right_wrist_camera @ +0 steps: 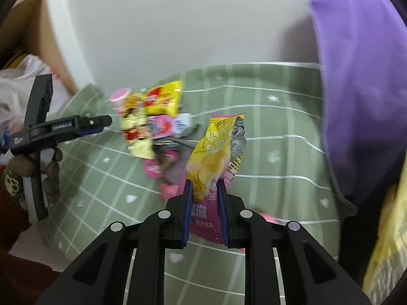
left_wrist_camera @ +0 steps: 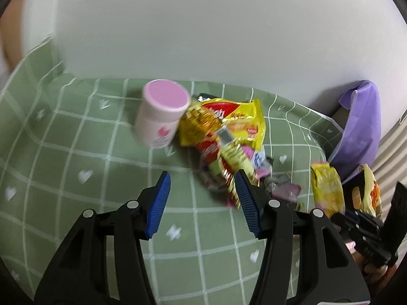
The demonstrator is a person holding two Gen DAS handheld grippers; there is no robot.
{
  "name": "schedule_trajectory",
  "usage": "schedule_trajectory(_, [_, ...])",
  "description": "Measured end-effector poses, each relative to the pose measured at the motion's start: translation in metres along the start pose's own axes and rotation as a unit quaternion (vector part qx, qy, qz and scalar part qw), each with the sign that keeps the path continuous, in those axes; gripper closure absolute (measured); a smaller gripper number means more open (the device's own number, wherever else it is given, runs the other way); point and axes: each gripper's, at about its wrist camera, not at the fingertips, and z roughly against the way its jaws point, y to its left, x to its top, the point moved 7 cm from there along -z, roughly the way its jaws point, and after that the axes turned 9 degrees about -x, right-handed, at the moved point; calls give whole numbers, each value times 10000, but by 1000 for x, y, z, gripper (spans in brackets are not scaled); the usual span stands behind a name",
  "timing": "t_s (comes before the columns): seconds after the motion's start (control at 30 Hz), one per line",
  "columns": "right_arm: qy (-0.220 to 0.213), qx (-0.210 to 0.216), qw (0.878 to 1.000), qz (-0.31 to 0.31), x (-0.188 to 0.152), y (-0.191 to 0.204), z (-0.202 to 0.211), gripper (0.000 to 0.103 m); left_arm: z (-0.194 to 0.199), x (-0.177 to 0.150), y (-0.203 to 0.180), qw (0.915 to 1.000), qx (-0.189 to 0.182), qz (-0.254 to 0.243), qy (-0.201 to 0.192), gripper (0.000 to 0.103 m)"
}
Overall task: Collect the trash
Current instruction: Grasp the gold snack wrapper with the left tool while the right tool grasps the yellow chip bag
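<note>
Green checked tablecloth with little white hearts covers the table, plain white wall behind, purple bag hanging open at the right edge.

Step in hand, as I judge it: carrying one piece of trash to the bag. Right gripper is clamped on a yellow-and-pink chip packet, blue pads pressed on its lower end, the packet sticking up forward past the fingertips and lifted off the cloth. Bag sits right of and beyond the right fingers, mouth not clearly visible from here. Next move probably calls for swinging the packet right over the bag opening and releasing; a crinkly packet held by one end may flop, so the opening needs clearing first.

Left gripper is empty, fingers wide apart, hovering low over the cloth and angled down. Wrapper pile lies just ahead of and touching past its right fingertip; big yellow snack bag is on top at the far side. Pink-capped white bottle stands ahead and slightly left of the fingers, touching or just beside the pile, blurred. Left looks set for the next grab from the pile.

Right view shows the person's left hand gripping the left tool's handle, tool pointing at the pile.
</note>
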Motion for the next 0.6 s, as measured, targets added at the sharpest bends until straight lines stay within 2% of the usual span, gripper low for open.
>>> schedule_trajectory(0.1, [65,-181,9996,-226,-6,-19,-1,84,-23,7,-6,9998,171,-66,85,53])
schedule_trajectory(0.27, [163,-472,9974,-522,-15,-45,-3,84,-50,6,-18,9993,116,-68,350,54])
schedule_trajectory(0.37, [174,-544,9963,-640,-20,-55,0,84,-56,3,-27,9990,34,-161,409,64])
schedule_trajectory(0.43, [178,-596,9958,-668,-23,-59,1,84,-56,0,-32,9987,19,-257,438,80])
schedule_trajectory(0.47, [180,-600,9957,-681,-22,-60,1,84,-55,-2,-34,9984,25,-315,464,83])
schedule_trajectory(0.5, [172,-601,9956,-704,-23,-61,2,84,-53,-3,-35,9982,11,-356,491,90])
schedule_trajectory(0.6, [132,-587,9956,-718,-23,-60,3,84,-40,-11,-40,9976,-103,-477,500,95])
